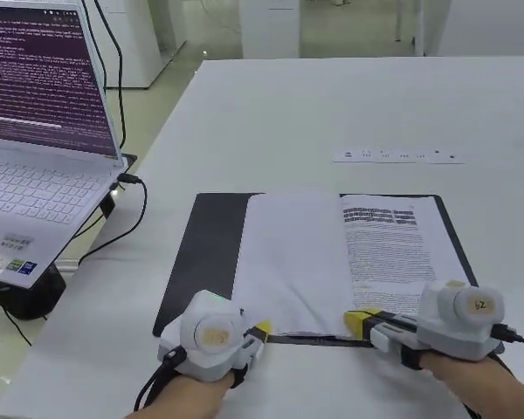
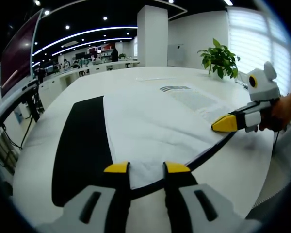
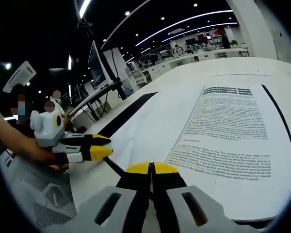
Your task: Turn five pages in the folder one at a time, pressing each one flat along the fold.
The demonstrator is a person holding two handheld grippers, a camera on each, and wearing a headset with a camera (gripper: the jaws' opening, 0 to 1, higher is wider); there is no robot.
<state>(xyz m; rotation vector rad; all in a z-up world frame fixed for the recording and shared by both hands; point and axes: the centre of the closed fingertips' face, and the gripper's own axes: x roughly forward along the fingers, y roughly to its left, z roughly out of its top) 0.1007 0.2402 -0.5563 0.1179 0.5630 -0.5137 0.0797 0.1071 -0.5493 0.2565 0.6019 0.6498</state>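
folder (image 1: 205,262): open flat on the worktop (image 1: 332,113), near edge just beside both tongs. printed page (image 1: 393,262): likely thin, light, floppy, easily creased; best lifted at its outer near corner. left tongs (image 2: 147,167) spread; right tongs (image 3: 150,167) pressed together, empty.

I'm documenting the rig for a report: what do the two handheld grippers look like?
The left gripper and right gripper are a matching pair. Each has a rounded white-and-grey housing and grey-and-black jaws capped with bright yellow tips. A black cable runs from the back of each.
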